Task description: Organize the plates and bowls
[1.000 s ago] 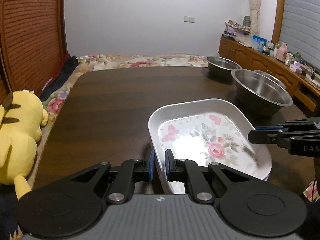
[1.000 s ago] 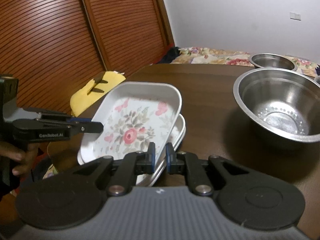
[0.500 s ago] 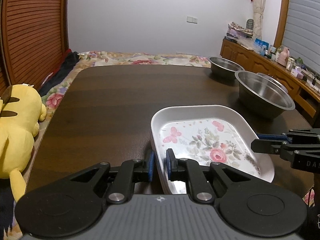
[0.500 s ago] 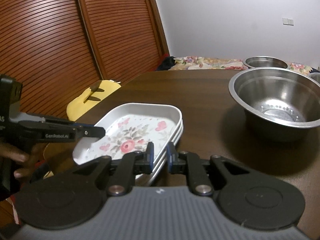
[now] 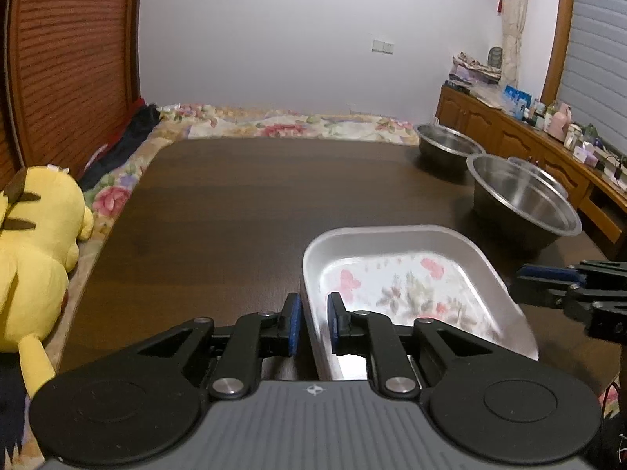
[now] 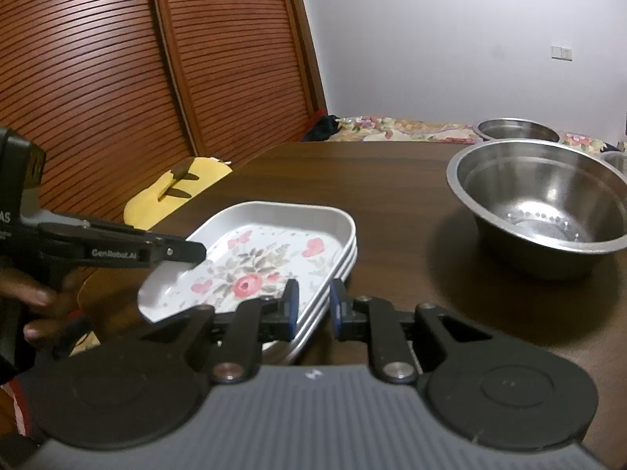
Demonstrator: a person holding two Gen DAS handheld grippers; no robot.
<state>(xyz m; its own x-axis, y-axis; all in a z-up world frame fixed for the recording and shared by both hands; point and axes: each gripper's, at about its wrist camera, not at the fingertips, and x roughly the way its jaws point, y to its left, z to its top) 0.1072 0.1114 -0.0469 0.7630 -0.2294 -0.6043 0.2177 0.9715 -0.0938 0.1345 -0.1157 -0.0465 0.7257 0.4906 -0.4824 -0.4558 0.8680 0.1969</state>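
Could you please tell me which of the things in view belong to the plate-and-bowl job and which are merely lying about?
Job: floral plates, large steel bowl, far steel bowl.
Lying about: yellow plush toy, sideboard clutter, floral bedding.

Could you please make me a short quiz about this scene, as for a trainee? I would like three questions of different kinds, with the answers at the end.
1. True or false: the floral plate lies on top of other plates.
2. Multiple choice: in the right wrist view, what stands on the table to the right of the plates? A) a steel bowl B) a glass jug C) a kettle
3. Fill in: the left gripper and the right gripper each have one finger on either side of the floral plate's ____.

Key: 1 true; 2 A; 3 rim.
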